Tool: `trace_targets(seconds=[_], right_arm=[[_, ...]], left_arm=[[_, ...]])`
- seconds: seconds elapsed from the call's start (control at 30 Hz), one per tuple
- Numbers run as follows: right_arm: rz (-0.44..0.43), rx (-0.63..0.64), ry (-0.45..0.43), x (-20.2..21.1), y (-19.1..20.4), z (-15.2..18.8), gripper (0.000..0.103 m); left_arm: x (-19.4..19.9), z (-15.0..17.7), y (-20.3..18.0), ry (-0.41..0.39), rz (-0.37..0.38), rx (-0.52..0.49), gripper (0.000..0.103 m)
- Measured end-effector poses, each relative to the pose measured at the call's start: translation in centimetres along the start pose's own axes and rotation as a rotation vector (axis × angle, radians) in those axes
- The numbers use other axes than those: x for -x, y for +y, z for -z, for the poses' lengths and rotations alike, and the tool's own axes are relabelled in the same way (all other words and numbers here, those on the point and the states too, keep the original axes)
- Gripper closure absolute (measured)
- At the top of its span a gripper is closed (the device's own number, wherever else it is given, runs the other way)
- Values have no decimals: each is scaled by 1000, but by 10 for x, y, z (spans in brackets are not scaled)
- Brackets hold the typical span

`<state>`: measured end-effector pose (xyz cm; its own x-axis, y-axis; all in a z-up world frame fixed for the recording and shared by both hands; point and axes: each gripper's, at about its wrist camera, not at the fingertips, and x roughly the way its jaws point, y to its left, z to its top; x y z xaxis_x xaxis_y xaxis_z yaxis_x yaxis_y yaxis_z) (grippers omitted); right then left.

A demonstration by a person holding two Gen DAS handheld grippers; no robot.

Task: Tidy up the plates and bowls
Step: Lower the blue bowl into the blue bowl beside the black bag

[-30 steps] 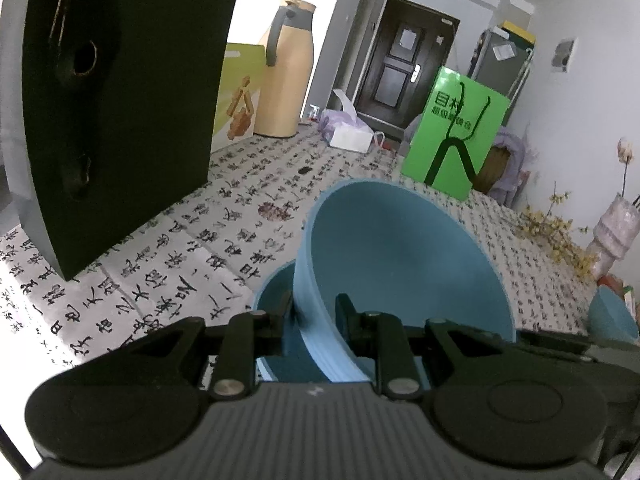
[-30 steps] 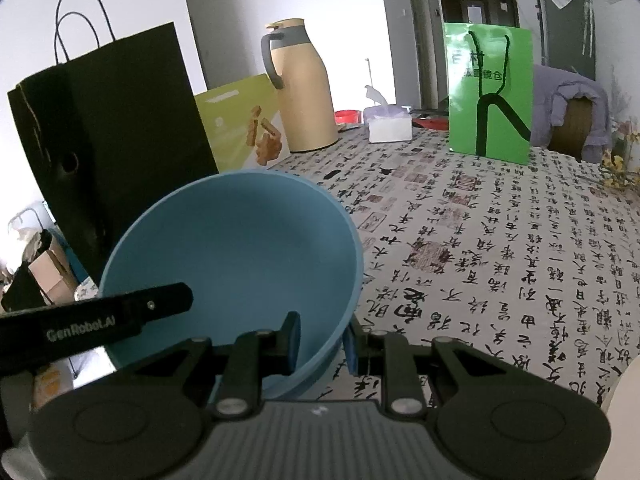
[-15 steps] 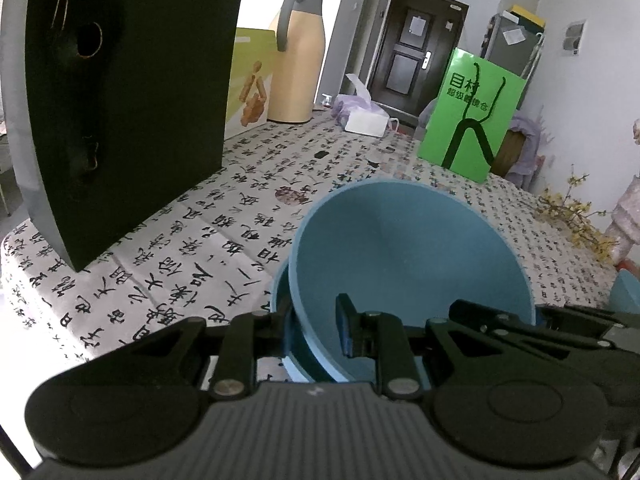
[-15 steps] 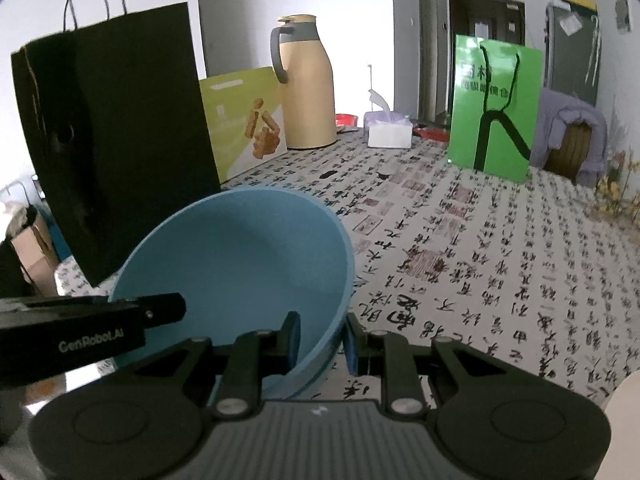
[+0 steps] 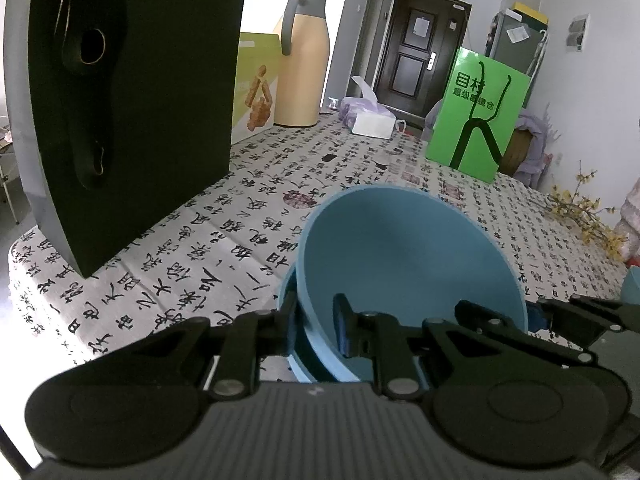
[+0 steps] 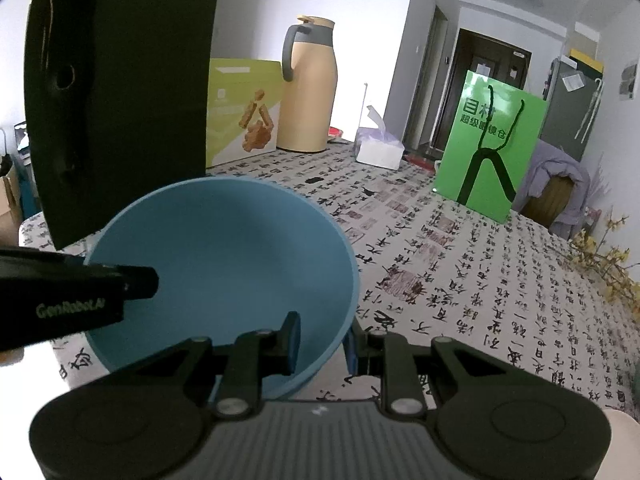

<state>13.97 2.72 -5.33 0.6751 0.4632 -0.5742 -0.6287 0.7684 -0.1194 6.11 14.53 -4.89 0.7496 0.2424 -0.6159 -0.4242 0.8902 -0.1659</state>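
Left gripper [image 5: 314, 320] clamps blue bowl [image 5: 408, 268] rim at 9 o'clock; right gripper [image 6: 322, 340] clamps rim at 3 o'clock. Bowl tilted inside second blue bowl [image 5: 289, 300] on calligraphy tablecloth [image 5: 224, 240].

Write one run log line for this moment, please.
left tool: shut on blue bowl | right tool: shut on same rim | under it: second bowl

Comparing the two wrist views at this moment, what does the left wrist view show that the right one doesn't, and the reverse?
Left wrist only: a second blue bowl under the held blue bowl, and the left gripper pinching the rim of the held one.

Right wrist only: the right gripper clamped on that bowl's rim, and a cardboard box off the table.

Both: black bag, thermos, green bag, tissue box.
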Motion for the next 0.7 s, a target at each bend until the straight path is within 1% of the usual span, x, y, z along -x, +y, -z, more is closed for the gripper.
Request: trace_targets(seconds=[0.07, 0.33, 0.53, 0.7], right_arm=[[4, -13, -1, 0, -3, 0, 82], [-26, -87, -22, 6, -14, 0, 82], [-34, -110, -28, 7, -17, -1, 93], [-52, -127, -22, 8, -18, -1, 92]], left_arm=[[-1, 0, 1, -1, 1, 3, 84], [-1, -4, 7, 14, 25, 18, 84], [1, -8, 8, 6, 29, 16, 83], [1, -11, 7, 2, 7, -13, 83]])
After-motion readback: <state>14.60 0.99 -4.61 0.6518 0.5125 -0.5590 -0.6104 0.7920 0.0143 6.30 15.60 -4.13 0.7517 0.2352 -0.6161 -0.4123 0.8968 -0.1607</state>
